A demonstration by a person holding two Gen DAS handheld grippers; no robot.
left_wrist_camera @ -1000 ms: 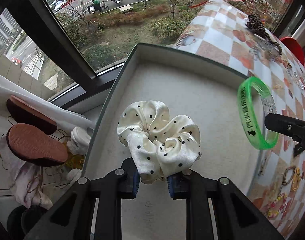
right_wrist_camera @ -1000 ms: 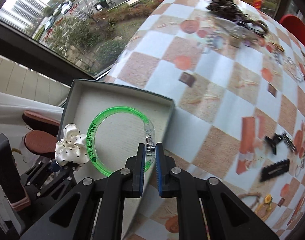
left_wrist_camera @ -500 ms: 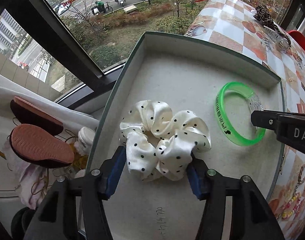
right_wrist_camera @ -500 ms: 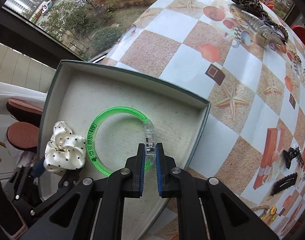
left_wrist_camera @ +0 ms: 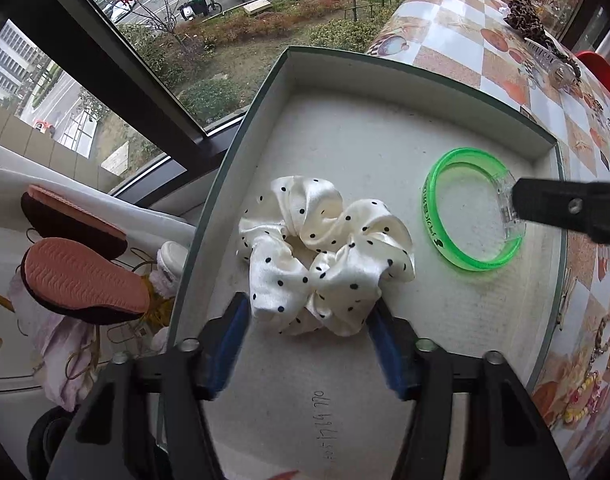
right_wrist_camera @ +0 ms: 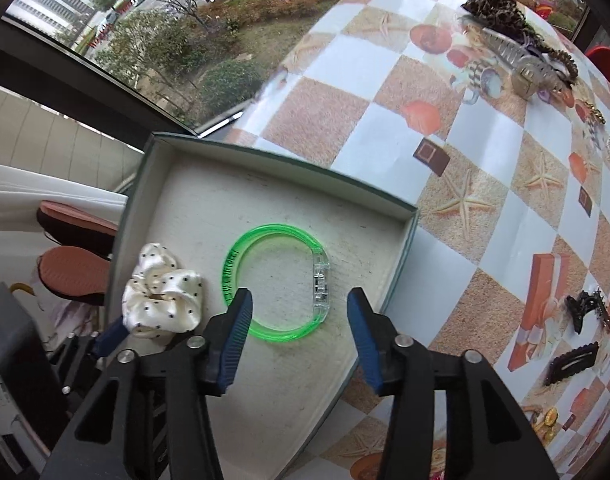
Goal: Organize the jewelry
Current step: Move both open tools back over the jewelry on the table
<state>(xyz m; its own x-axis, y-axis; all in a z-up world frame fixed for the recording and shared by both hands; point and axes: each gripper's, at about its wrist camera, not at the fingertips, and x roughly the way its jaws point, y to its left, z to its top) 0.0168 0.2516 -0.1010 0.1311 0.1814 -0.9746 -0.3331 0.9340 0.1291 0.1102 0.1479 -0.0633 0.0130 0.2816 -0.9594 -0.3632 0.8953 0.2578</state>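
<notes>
A white polka-dot scrunchie (left_wrist_camera: 325,252) lies on the floor of a shallow green-rimmed box (left_wrist_camera: 385,64). My left gripper (left_wrist_camera: 309,332) is open, its blue pads on either side of the scrunchie's near edge. A green translucent bangle (left_wrist_camera: 437,236) lies flat in the box to the right of the scrunchie. In the right wrist view my right gripper (right_wrist_camera: 299,320) is open just above the bangle (right_wrist_camera: 241,256), with the scrunchie (right_wrist_camera: 163,292) to its left and the box rim (right_wrist_camera: 401,264) to the right.
The checkered tablecloth (right_wrist_camera: 485,160) carries loose jewelry: black hair clips (right_wrist_camera: 581,336), a leopard scrunchie and metal claw clip (right_wrist_camera: 505,32) at the far side, and gold beads (left_wrist_camera: 593,364) near the box. A window and shoes (left_wrist_camera: 77,280) lie beyond the box's left edge.
Both grippers opened. The left let the scrunchie down onto the box floor and the right released the green bangle, which now lies flat in the box.
</notes>
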